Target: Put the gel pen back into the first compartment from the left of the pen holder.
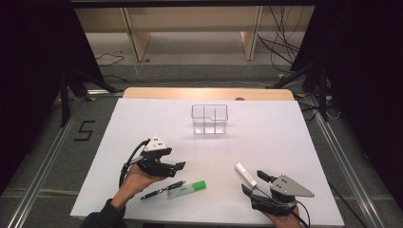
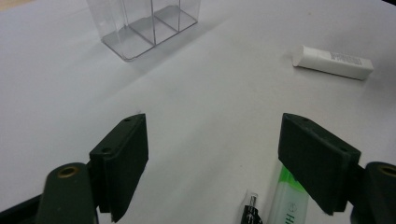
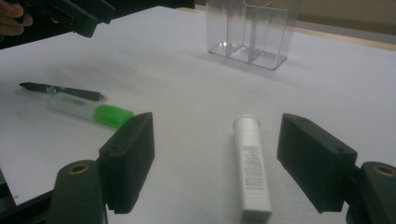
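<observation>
A person's two hand-held grippers hover over a white table set with stationery. In the lower left of the high view, the left gripper sits with its jaws spread wide and nothing between them; just below it lie a black pen and a highlighter with a green cap, side by side and slanting up to the right. The left gripper view looks between the parted jaws at bare tabletop, with the pen's tip and the highlighter at the bottom edge, right of centre (the highlighter runs partly behind the right-hand jaw).

In the lower right of the high view, the right gripper is likewise released, holding nothing, its jaws pointing up and left toward a white tube that lies flat on the table just beside them. The right gripper view places that tube between the open jaws, lying lengthwise, cap end away from the camera, closer to the right-hand jaw and touching neither.

A clear plastic organiser with three compartments stands upright near the middle of the high view, well apart from both grippers; it appears at the top of each gripper view.
</observation>
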The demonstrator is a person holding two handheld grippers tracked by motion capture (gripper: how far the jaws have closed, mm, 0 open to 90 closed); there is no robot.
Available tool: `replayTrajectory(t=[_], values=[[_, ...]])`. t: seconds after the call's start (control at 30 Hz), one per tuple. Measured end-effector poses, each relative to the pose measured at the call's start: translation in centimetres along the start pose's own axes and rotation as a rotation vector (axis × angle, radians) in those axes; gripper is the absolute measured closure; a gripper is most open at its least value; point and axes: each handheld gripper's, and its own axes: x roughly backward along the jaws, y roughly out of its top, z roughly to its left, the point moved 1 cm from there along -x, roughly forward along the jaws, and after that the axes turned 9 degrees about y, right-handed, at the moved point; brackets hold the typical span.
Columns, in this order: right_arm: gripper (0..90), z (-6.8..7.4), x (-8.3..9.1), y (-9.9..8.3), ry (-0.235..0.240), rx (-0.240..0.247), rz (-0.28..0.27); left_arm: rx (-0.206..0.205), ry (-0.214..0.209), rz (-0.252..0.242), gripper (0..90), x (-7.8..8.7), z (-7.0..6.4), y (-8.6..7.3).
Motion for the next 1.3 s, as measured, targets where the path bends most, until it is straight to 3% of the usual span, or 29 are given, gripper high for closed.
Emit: replayTrajectory(t=[0.63,0.97,1.1,1.13,1.17,1.2,1.3], values=[[28.8,-0.5,-0.1,-0.2,-0.042,-0.027,0.047,0.002,-0.025,0.021,23.7,0.5,-0.6,-1.8],[28.8,-0.4,-0.2,-0.3,-0.04,-0.029,0.056,-0.013,-0.003,0.055,24.5,1.1,-0.4,-2.9],[28.8,-0.4,-0.3,-0.3,-0.039,-0.03,0.059,-0.043,-0.012,0.106,25.4,1.3,-0.5,-3.4],[28.8,-0.4,-0.3,-0.3,-0.037,-0.03,0.061,-0.077,-0.011,0.147,26.7,1.5,-0.6,-3.5],[28.8,-0.4,-0.3,-0.3,-0.037,-0.03,0.061,-0.077,-0.011,0.147,27.7,1.5,-0.6,-3.5],[28.8,-0.4,-0.3,-0.3,-0.036,-0.03,0.062,-0.1,-0.012,0.186,28.2,1.6,-0.5,-3.7],[28.8,-0.4,-0.3,-0.3,-0.035,-0.03,0.061,-0.112,-0.02,0.223,29.5,1.7,-0.4,-3.8]])
